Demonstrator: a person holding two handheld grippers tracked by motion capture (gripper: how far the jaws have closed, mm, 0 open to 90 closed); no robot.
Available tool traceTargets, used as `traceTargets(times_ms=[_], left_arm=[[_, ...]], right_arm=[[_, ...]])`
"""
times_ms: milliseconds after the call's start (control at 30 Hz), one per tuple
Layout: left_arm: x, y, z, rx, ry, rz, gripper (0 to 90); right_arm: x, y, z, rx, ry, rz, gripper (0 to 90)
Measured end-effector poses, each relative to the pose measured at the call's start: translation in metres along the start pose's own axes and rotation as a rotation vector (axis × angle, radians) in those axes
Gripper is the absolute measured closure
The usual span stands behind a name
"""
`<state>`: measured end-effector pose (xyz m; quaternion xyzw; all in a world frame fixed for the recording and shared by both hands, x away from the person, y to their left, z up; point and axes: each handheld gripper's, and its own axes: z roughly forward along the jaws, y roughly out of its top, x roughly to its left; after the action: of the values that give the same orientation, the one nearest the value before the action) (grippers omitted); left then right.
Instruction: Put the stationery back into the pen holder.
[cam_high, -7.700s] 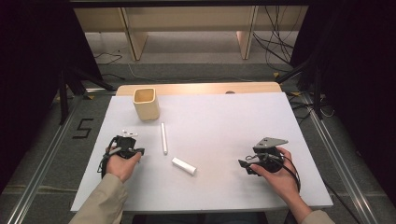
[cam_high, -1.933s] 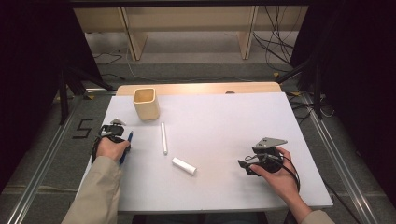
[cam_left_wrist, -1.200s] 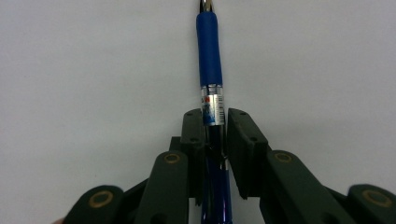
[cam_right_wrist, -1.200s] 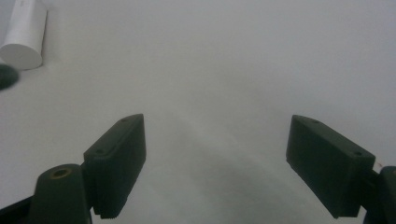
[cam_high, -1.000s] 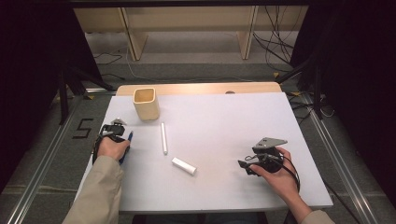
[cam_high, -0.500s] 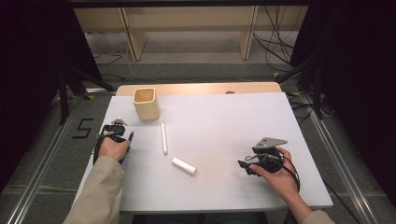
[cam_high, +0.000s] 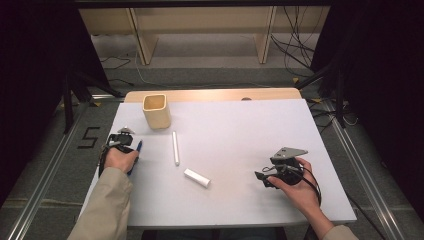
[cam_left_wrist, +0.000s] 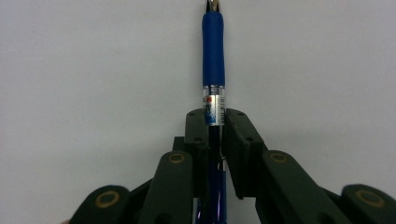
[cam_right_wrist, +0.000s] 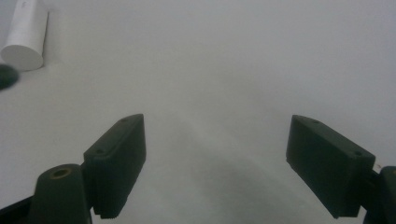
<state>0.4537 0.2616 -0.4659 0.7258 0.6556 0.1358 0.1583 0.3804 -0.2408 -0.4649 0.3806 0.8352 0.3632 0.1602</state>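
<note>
Left gripper (cam_left_wrist: 215, 126): fingers clenched on the slim blue plastic pen with a rubbery grip sleeve (cam_left_wrist: 213, 51), held at its clear mid-barrel just behind the sleeve, tip pointing straight out past the fingertips over the white tabletop (cam_high: 240, 130). Judged light, rigid, smooth-barrelled (may pivot or slip); the sleeve ahead of the fingers offers better purchase. Right gripper (cam_right_wrist: 238, 163): fingers spread wide, nothing between them.

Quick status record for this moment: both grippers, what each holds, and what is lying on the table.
left gripper: shut on blue pen, at the table's left edge
right gripper: open, nothing between the jaws, low over bare table
beige cup: upright, far left
thin white stick: lying flat, mid-table
short white cylinder: lying flat, nearer the person
</note>
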Motion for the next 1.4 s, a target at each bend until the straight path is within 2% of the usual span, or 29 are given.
traceTargets(times_ms=[267, 667, 967, 1167, 1400], left_arm=[[0.000, -0.002, -0.006, -0.059, -0.060, -0.013, 79.4], [0.000, -0.007, -0.013, -0.144, -0.076, 0.003, 79.4], [0.001, -0.009, -0.016, -0.220, -0.108, -0.020, 79.4], [0.001, -0.010, -0.019, -0.262, -0.101, -0.025, 79.4], [0.000, -0.010, -0.022, -0.317, -0.113, -0.041, 79.4]], right_arm=[[0.000, 0.000, 0.000, -0.003, 0.000, 0.003, 20.7], [0.000, 0.000, -0.001, -0.015, -0.002, 0.001, 20.7], [0.000, 0.000, -0.002, -0.016, -0.002, 0.000, 20.8], [0.000, 0.000, -0.002, -0.017, -0.002, -0.001, 20.7], [0.000, 0.000, -0.002, -0.018, -0.003, -0.001, 20.8]])
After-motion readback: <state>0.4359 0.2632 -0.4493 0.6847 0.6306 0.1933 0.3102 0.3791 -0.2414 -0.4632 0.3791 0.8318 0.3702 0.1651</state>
